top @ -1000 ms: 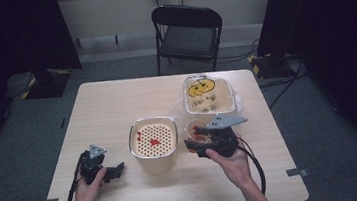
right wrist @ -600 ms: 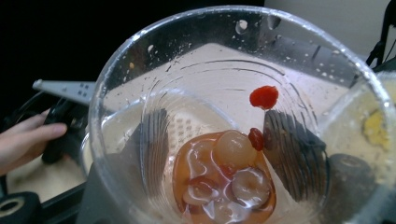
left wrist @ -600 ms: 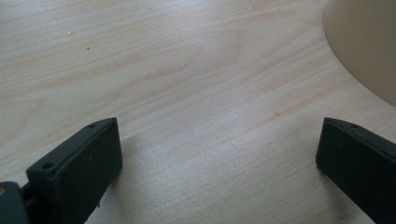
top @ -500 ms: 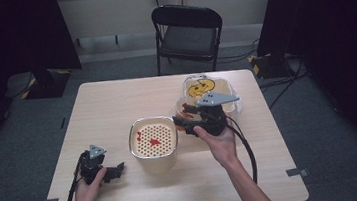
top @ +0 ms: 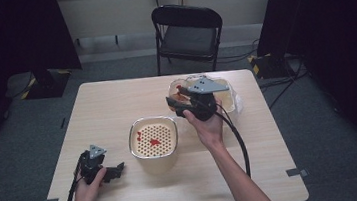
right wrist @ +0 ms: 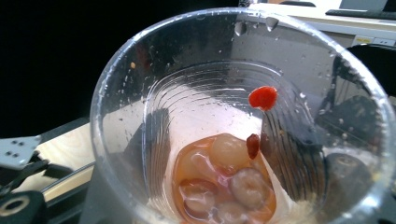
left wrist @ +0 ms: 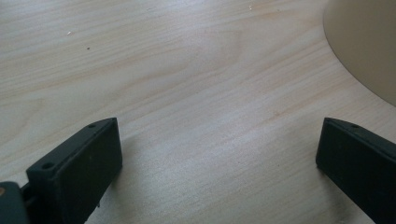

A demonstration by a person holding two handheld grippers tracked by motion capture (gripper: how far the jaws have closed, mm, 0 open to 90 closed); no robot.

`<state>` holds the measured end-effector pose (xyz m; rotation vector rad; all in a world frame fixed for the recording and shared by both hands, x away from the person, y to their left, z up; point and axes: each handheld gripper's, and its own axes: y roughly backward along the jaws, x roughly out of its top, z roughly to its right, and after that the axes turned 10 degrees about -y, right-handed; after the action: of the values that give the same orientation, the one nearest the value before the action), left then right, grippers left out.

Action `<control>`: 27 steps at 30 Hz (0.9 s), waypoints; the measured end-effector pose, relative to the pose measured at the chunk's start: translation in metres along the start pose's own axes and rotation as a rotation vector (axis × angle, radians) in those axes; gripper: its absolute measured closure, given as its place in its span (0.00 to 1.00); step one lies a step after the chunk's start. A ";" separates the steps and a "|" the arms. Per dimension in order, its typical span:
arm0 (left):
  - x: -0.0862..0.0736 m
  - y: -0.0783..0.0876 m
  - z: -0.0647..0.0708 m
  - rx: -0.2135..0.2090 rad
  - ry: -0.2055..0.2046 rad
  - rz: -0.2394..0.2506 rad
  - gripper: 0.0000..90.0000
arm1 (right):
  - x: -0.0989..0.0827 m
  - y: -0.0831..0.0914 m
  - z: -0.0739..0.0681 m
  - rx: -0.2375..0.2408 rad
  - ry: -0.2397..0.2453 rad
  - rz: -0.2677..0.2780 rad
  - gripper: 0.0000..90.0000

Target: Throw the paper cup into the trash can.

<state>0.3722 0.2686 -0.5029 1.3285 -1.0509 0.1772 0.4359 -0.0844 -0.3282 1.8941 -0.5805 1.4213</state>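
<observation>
Care belongs with the tilt here: the right gripper (top: 181,106) holds a clear plastic cup (right wrist: 238,116) off the table, on the far right side just beyond the strainer bowl (top: 153,138), and the step looks like tipping the cup's contents into that bowl. Its jaws have just been closing and now clamp the cup's wall. The cup is thin, so a harder squeeze would likely buckle it; best to keep the grip as it is, bring the rim over the middle of the perforated insert, and roll the wrist slowly so the liquid does not surge over the side.

The cup is transparent, ribbed inside and beaded with droplets. At its bottom sit several pale, rounded pieces in orange-red liquid, and two small red flecks cling to the inner wall; these may be chilli, though I cannot tell. In the high view the cup is hard to separate from the plastic bag (top: 231,102) behind it.

The left gripper (top: 118,168) rests low at the near left of the table (top: 116,102), jaws spread with nothing between them.
</observation>
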 end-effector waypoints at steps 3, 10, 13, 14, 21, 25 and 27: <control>0.000 0.000 0.000 0.000 0.000 0.000 0.00 | 0.000 -0.006 0.000 -0.020 0.027 -0.010 0.49; 0.000 0.000 0.000 0.000 0.001 0.001 0.00 | 0.005 -0.018 -0.007 -0.133 0.260 -0.081 0.49; 0.000 0.000 0.000 0.000 0.000 0.000 0.00 | 0.007 -0.021 -0.010 -0.161 0.342 -0.116 0.49; 0.000 0.000 0.000 0.000 0.000 0.000 0.00 | 0.007 -0.023 -0.013 -0.178 0.381 -0.128 0.50; 0.000 0.000 0.000 0.000 0.000 0.001 0.00 | 0.000 -0.032 -0.029 -0.243 0.609 -0.201 0.50; 0.000 0.000 0.000 0.000 0.000 0.001 0.00 | -0.006 -0.037 -0.038 -0.268 0.710 -0.237 0.50; 0.000 0.000 0.000 0.001 0.003 0.003 0.00 | -0.009 -0.039 -0.043 -0.278 0.777 -0.257 0.50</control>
<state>0.3721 0.2684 -0.5031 1.3271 -1.0504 0.1818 0.4328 -0.0271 -0.3394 1.0299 -0.1321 1.6440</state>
